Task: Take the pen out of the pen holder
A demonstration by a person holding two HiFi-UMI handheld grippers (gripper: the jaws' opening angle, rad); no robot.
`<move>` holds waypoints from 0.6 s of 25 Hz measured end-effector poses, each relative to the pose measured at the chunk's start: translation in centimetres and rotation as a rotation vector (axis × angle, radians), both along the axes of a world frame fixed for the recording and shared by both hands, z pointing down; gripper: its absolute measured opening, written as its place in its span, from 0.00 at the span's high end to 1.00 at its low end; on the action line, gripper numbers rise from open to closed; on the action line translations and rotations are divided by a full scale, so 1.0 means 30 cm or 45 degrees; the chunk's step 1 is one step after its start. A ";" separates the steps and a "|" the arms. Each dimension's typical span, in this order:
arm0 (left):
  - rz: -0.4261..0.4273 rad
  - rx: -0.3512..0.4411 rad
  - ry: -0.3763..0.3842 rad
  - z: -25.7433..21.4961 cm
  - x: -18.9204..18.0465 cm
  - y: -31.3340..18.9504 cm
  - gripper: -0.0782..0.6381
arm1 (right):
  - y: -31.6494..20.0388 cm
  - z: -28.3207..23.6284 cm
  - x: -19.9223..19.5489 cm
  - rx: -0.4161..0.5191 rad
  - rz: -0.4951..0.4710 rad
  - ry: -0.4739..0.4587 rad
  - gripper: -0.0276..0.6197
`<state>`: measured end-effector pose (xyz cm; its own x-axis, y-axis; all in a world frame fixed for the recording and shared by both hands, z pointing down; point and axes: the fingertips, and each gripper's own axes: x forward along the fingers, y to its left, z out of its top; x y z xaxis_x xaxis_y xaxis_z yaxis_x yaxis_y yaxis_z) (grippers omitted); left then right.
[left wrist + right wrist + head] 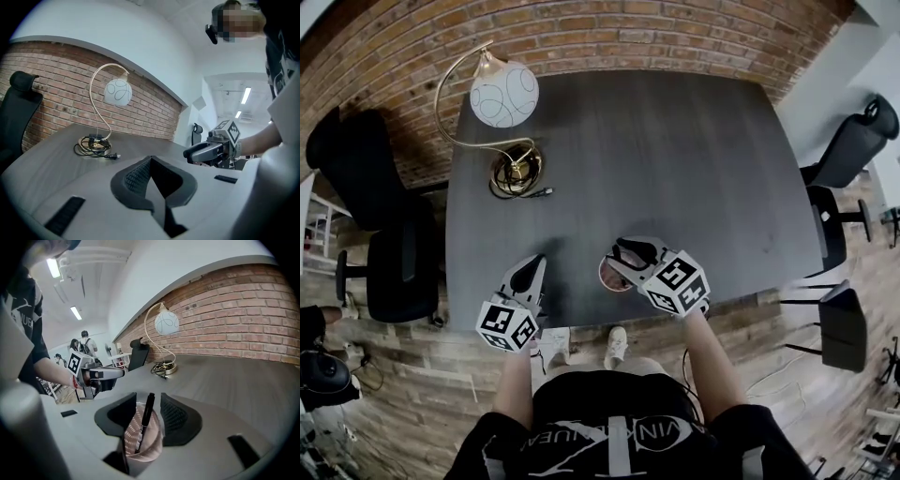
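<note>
A pink mesh pen holder (140, 446) sits between the jaws of my right gripper (147, 398), which is shut on its sides. A black pen (144, 420) stands in it, leaning slightly, with its cap above the rim. In the head view the pen holder (607, 277) is near the front edge of the dark table (675, 159), under my right gripper (614, 255). My left gripper (534, 261) hovers to its left, jaws together and empty. In the left gripper view the left gripper (151, 161) is shut and the right gripper (201, 151) shows at the right.
A globe lamp (504, 94) on a curved gold stem stands at the table's far left, with a coiled black cable (517, 173) at its base. Black office chairs stand at the left (366, 169) and right (853, 141). A brick wall runs behind the table.
</note>
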<state>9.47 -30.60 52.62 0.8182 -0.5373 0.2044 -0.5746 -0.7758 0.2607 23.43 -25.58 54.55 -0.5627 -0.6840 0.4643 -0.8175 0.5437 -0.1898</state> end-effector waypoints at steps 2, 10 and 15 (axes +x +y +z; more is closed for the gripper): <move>-0.015 0.000 -0.004 0.002 -0.009 0.009 0.87 | -0.002 0.004 -0.007 -0.005 -0.013 -0.010 0.71; -0.076 0.003 -0.012 0.007 -0.048 0.044 0.87 | 0.002 0.004 -0.004 0.038 -0.009 0.021 0.85; -0.110 -0.002 -0.009 0.011 -0.073 0.056 0.87 | 0.001 -0.009 -0.002 0.059 0.006 0.000 0.86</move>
